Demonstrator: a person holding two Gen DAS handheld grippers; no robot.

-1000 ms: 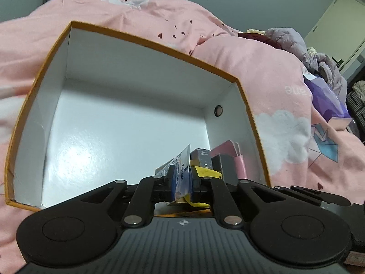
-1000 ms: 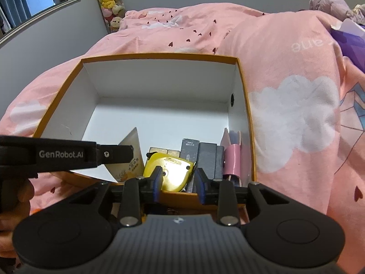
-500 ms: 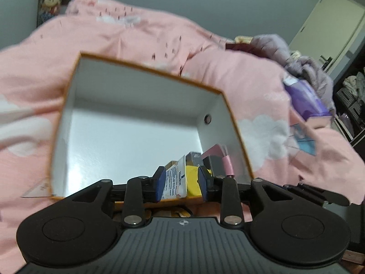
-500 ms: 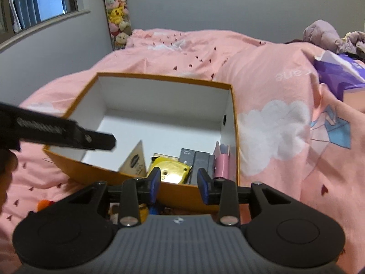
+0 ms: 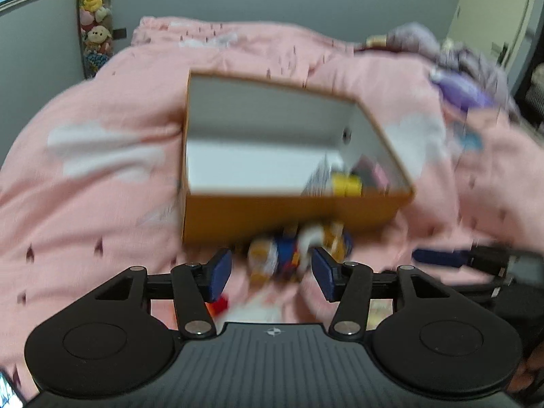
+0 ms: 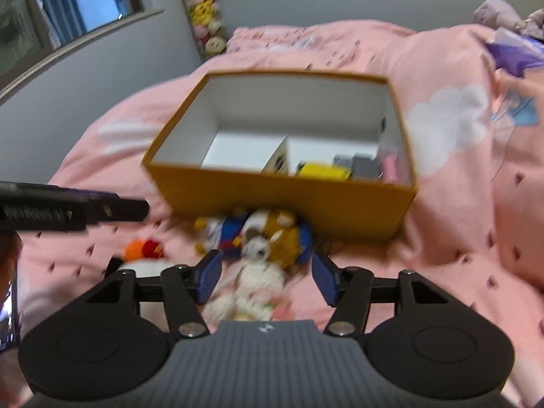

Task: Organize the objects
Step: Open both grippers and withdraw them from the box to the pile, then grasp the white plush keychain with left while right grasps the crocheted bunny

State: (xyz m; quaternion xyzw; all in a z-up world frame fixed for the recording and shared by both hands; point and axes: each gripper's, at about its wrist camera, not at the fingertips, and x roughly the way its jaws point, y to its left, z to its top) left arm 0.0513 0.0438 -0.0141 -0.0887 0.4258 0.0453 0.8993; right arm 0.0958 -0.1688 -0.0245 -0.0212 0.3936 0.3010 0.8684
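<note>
Both tongs empty, jaws opening: left tongs, right tongs. Plush pile lies on the bed just ahead of them, against the orange box's near wall. Risks: soft toys squash or slip from a shallow pinch; a low lift clips the box rim; the tongs crowd each other at centre frame. Box lower right is packed, yellow item there; left half clear. Bedding bulges right.
</note>
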